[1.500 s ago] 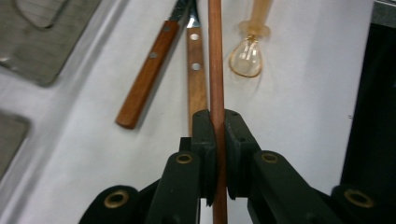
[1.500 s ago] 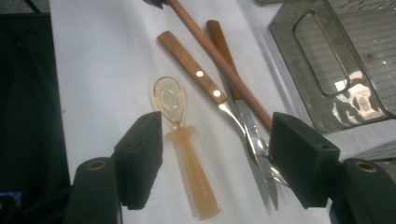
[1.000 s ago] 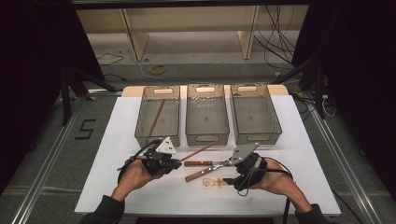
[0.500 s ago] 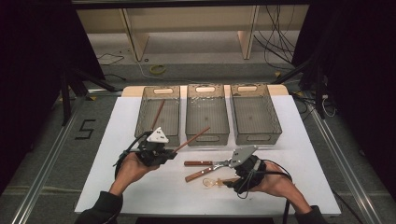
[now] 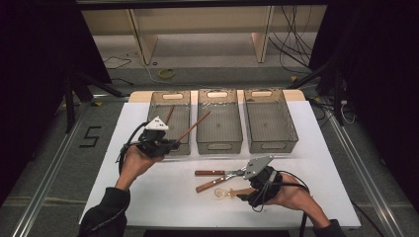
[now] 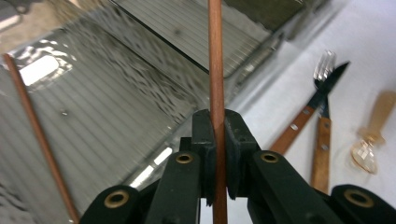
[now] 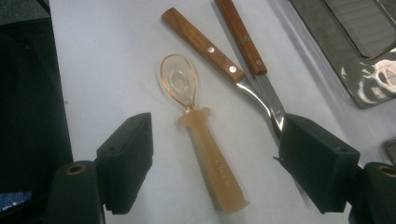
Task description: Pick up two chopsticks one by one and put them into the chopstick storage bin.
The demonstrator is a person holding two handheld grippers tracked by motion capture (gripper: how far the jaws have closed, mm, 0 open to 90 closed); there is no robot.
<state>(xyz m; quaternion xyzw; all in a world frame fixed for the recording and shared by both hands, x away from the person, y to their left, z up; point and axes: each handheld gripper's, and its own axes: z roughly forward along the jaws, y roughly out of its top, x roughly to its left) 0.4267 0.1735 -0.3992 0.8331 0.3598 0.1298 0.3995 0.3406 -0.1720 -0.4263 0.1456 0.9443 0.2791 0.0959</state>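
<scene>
While chopstick (image 6: pixel 215 70) is clamped in left gripper (image 6: pixel 216 135) fingers | lowered lengthwise into left bin (image 5: pixel 169 106) beside its mate (image 6: pixel 37 135) | right gripper (image 7: pixel 215 163) fingers wide over spoon (image 7: pixel 196 135).

The high view looks forward and down over the whole bench (image 5: pixel 163 197); both gripper views sit close above it, sharing the fork (image 6: pixel 322 135) and knife (image 7: pixel 245 42).
</scene>
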